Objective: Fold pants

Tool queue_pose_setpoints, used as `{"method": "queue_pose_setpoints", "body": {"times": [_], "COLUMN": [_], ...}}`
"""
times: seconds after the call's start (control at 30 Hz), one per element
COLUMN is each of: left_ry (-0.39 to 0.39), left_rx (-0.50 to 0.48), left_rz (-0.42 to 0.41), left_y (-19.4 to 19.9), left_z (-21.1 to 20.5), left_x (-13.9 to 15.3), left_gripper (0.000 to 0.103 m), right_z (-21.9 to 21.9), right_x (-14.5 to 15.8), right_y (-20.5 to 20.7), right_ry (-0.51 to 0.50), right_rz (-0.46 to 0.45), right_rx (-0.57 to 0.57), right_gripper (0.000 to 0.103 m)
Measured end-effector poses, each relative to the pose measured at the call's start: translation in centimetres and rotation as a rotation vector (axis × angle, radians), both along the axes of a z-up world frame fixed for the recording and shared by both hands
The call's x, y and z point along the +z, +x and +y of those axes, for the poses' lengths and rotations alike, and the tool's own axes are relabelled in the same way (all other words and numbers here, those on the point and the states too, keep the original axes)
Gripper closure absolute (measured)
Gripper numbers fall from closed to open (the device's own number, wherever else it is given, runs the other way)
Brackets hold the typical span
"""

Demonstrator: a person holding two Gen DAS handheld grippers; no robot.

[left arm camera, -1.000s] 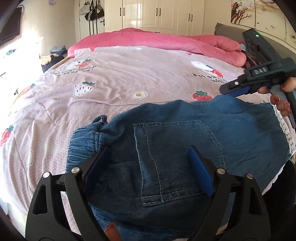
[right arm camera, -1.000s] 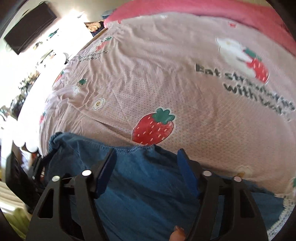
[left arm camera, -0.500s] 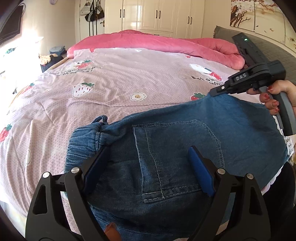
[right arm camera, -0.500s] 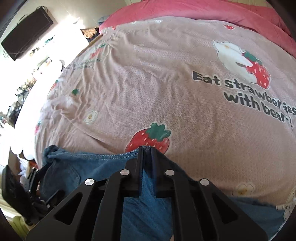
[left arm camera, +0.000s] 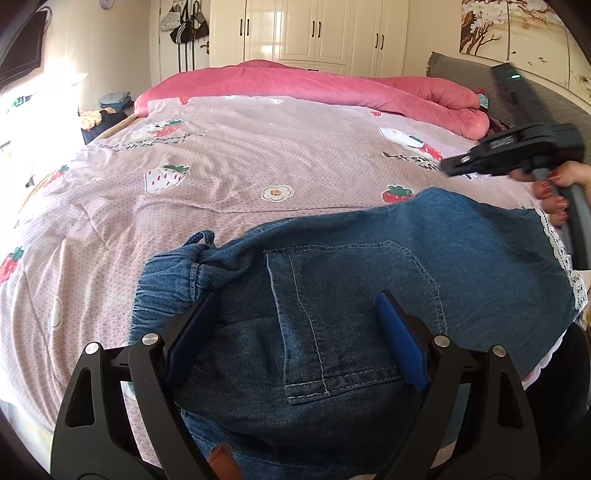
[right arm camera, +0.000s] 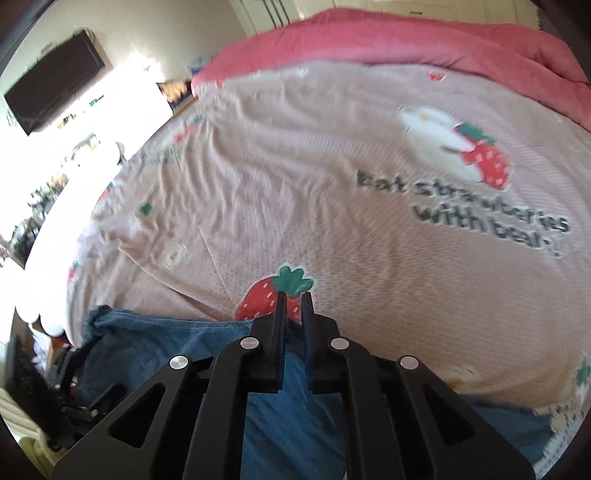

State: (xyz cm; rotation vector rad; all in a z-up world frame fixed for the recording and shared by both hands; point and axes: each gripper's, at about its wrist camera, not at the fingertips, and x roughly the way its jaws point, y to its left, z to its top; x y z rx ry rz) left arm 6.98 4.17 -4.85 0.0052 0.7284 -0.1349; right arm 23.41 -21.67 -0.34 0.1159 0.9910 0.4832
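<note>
Blue denim pants (left arm camera: 351, 295) lie at the near edge of the bed, back pocket (left arm camera: 343, 314) up, elastic waistband (left arm camera: 162, 288) bunched at the left. My left gripper (left arm camera: 295, 314) is open, its blue pads (left arm camera: 399, 343) straddling the pocket just above the denim. My right gripper (right arm camera: 292, 302) has its jaws nearly closed with a narrow gap, above the pants' far edge (right arm camera: 207, 328); the denim hangs below it, not clamped. In the left wrist view the right gripper (left arm camera: 454, 166) is lifted clear of the denim, held by a hand.
The bed (left arm camera: 258, 166) has a pink strawberry-print cover and a rolled pink duvet (left arm camera: 314, 85) at the far side. White wardrobes (left arm camera: 314, 29) stand behind. A dark TV (right arm camera: 55, 81) hangs on the left wall. Lace trim (left arm camera: 565, 258) borders the bed's right edge.
My right gripper closed on the pants' far edge, lifted it, then let it go and rose clear; the denim dropped back flat. The left gripper stayed open over the pocket.
</note>
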Motion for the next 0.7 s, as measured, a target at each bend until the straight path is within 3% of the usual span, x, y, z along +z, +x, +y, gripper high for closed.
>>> {"method": "queue_pose_setpoints", "body": {"times": [0.17, 0.23, 0.47, 0.7], "left_ry": [-0.004, -0.009, -0.065, -0.094], "left_rx": [0.004, -0.003, -0.001, -0.087], "left_rz": [-0.008, -0.018, -0.041, -0.011], "left_y": [-0.1, -0.3, -1.3, 0.5], "left_z": [0.0, 0.0, 0.0, -3.6], "left_x": [0.0, 0.1, 1.8, 3.9], "left_gripper": [0.023, 0.021, 0.019, 0.016], "right_z": [-4.0, -6.1, -14.3, -21.6], "right_x": [1.9, 2.3, 2.6, 1.3], "right_y": [-4.1, -6.0, -12.2, -13.6], "right_ry": [-0.007, -0.004, -0.018, 0.012], "right_rz": [-0.057, -0.07, -0.116, -0.1], "right_rx": [-0.062, -0.093, -0.223, -0.364], "right_gripper": [0.089, 0.073, 0.061, 0.055]}}
